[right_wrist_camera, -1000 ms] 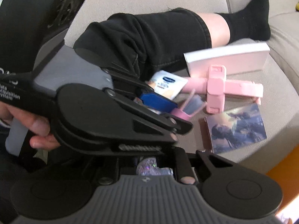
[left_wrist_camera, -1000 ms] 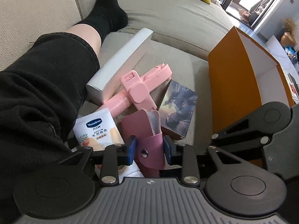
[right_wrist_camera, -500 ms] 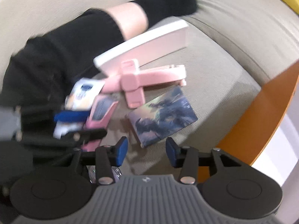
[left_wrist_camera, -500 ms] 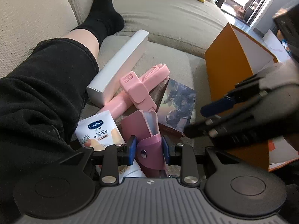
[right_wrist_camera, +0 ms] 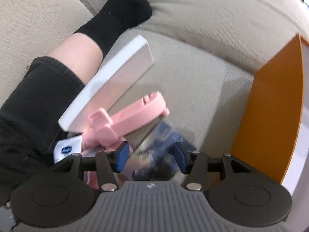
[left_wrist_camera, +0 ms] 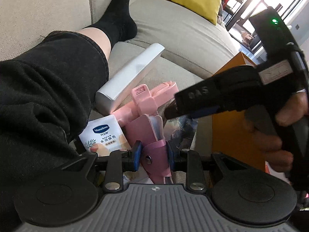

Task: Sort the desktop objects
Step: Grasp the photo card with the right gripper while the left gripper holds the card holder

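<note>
Sorting barely begun: left gripper [left_wrist_camera: 153, 157] clamps the pink case [left_wrist_camera: 152, 135]; right gripper [right_wrist_camera: 151, 156], jaws opening, straddles the card [right_wrist_camera: 158, 150]; sachet [left_wrist_camera: 105, 135], white box [left_wrist_camera: 131, 77] unsorted.

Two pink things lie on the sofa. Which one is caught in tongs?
The pink pouch with the snap strap: the left tongs pinch it on both sides. The pink holder behind it lies untouched against the white box.
</note>
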Available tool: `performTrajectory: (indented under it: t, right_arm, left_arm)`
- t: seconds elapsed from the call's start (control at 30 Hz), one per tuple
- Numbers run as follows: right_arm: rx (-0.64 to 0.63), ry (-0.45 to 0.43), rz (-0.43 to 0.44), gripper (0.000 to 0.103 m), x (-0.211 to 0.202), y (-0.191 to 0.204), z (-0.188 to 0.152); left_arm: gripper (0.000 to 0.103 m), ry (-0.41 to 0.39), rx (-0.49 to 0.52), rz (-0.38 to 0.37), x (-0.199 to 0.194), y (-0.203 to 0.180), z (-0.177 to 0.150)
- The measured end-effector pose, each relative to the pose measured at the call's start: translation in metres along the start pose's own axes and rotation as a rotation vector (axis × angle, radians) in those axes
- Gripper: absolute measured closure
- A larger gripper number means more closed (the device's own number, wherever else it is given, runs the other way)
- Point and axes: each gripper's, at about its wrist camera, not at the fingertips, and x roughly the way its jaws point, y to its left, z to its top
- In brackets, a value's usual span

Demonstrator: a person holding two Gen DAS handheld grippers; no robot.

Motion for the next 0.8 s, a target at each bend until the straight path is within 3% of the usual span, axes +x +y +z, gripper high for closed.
performTrajectory:
  t: [0.17, 0.27, 0.5, 0.8]
  right_arm:
    - [-0.14, -0.053, -0.138, 0.043, 0.003, 0.025, -0.011]
    - [-0.165, -0.066, -0.153, 0.039, 0.002, 0.024, -0.015]
    - [-0.16, 0.03, -0.185, 0.038, 0.001, 0.014, -0.019]
    - [-0.156, 0.06, -0.188, 0.037, 0.016, 0.012, -0.029]
  left_arm:
    - [0.071, -0.004, 0.005, -0.009, -0.001, 0.002, -0.001]
    - [0.071, -0.006, 0.006, -0.012, -0.001, 0.002, -0.002]
    - [0.071, -0.009, 0.005, -0.021, 0.0, 0.004, -0.002]
    - [0.071, -0.002, 0.002, -0.011, 0.001, 0.004, -0.002]
